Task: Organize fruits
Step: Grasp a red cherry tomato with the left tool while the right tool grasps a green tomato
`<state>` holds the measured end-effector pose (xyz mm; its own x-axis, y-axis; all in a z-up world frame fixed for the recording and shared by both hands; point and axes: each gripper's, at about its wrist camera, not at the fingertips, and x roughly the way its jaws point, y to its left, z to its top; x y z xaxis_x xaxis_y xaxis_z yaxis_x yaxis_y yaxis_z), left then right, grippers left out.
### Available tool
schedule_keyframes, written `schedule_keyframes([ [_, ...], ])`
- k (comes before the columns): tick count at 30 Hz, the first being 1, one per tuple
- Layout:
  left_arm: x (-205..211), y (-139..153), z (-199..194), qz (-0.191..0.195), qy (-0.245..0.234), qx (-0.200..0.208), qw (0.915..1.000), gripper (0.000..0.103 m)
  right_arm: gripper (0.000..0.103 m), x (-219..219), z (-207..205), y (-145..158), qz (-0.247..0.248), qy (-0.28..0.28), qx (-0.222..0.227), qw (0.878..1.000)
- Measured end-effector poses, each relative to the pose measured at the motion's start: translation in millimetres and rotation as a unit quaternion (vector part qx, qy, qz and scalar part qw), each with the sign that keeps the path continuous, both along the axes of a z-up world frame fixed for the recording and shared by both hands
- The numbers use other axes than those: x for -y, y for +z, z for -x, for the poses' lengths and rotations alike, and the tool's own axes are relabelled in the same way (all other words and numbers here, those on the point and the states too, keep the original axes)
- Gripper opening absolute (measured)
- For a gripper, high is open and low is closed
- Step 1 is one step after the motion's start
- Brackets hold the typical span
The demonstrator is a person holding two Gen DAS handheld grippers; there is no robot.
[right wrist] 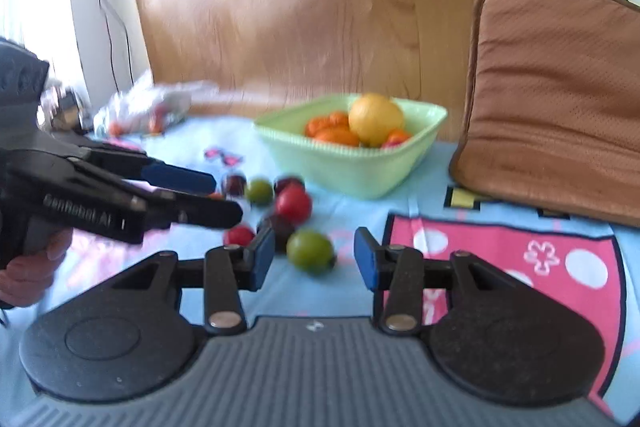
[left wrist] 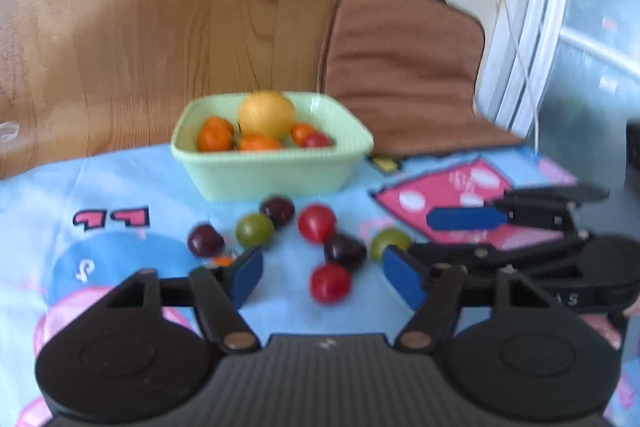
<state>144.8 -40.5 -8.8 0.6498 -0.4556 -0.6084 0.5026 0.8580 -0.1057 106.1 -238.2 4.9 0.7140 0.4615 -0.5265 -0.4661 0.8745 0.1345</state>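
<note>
A pale green basket (left wrist: 276, 171) (right wrist: 360, 171) holds a yellow orange (left wrist: 266, 113) and several small orange and red fruits. In front of it, loose fruits lie on the cloth: red tomatoes (left wrist: 316, 223) (left wrist: 330, 282), dark plums (left wrist: 277, 211) (left wrist: 345, 251) and green fruits (left wrist: 254, 230) (right wrist: 310, 251). My left gripper (left wrist: 322, 281) is open, with a red tomato between its blue pads. My right gripper (right wrist: 314, 259) is open around the near green fruit. Each gripper shows in the other's view, the right (left wrist: 448, 227) and the left (right wrist: 208, 199).
A brown seat cushion (left wrist: 404, 67) (right wrist: 560, 99) leans behind the basket on the right. A wooden panel (left wrist: 160, 7) stands at the back. The cloth (left wrist: 120, 195) is blue with pink cartoon prints. A plastic bag (right wrist: 148, 107) with fruit lies at far left.
</note>
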Motion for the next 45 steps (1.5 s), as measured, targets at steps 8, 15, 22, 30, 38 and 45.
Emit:
schedule_keyframes([
  [8,5,-16,-5,-0.010,0.003,-0.022,0.9997,0.044,0.038,-6,-16,-11,0.014,-0.001,-0.031,0.999],
  [15,4,-16,4,-0.007,0.002,-0.026,0.9996,0.027,0.030,-16,-12,-11,0.037,0.016,-0.021,0.999],
  [22,-9,-14,45,0.003,-0.016,-0.038,0.9991,0.027,0.030,-30,23,-10,0.038,0.017,-0.019,0.999],
  [30,-36,-14,111,0.019,-0.020,-0.039,0.9989,0.027,0.030,-47,91,-9,0.024,0.029,-0.005,0.999],
  [38,-48,-12,125,0.036,-0.017,-0.038,0.9985,0.027,0.030,-62,114,-8,0.025,0.029,0.000,0.999],
  [45,-49,21,70,0.060,-0.002,-0.016,0.9981,0.027,0.030,-58,76,15,0.007,-0.009,0.030,0.999],
])
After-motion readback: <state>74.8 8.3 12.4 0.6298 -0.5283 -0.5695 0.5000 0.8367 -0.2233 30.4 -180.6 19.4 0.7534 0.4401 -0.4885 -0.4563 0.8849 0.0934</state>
